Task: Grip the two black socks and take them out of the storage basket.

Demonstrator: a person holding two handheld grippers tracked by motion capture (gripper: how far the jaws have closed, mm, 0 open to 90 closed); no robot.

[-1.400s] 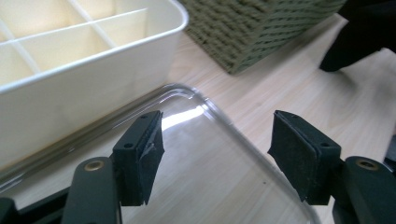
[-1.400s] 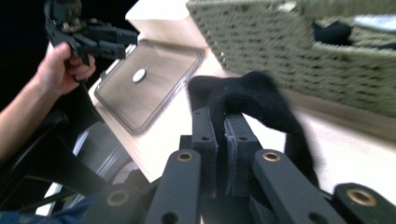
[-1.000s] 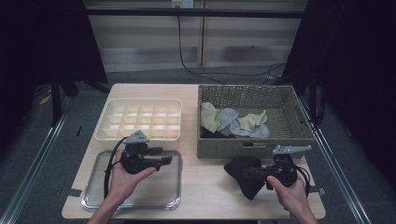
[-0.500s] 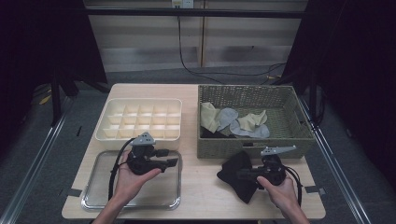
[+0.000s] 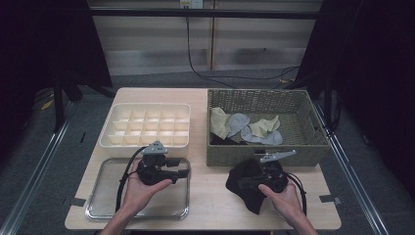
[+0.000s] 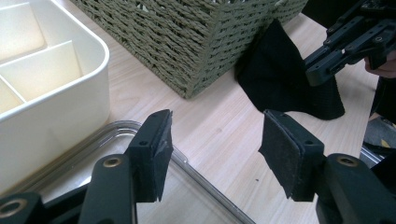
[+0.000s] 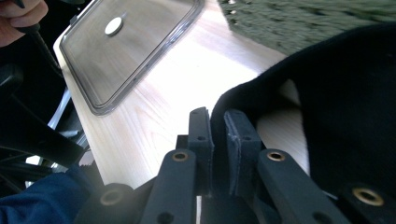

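Note:
A black cloth [image 5: 246, 190] lies crumpled on the wooden table in front of the wicker basket [image 5: 313, 149]. My right gripper [image 5: 241, 183] is shut on its edge; in the right gripper view the pads pinch the cloth's [image 7: 345, 93] rim at the right gripper [image 7: 217, 133]. My left gripper [image 5: 185, 170] hovers over the metal tray's [image 5: 103, 205] far right corner, pointing right. Its jaws stand open, having just opened slightly wider, with nothing between them at the left gripper [image 6: 215, 144]. Beyond them I see the cloth [image 6: 285, 79] and the right gripper [image 6: 329, 63].
A cream compartment organiser [image 5: 110, 139] sits behind the tray. The basket holds several beige and grey cloths [image 5: 244, 126]. Bare wood [image 5: 208, 191] lies between the tray and the black cloth. The table's front edge is close to both hands.
The right gripper has carried the black cloth leftward and slightly down, toward the basket's front. The left gripper has stayed over the tray's corner.

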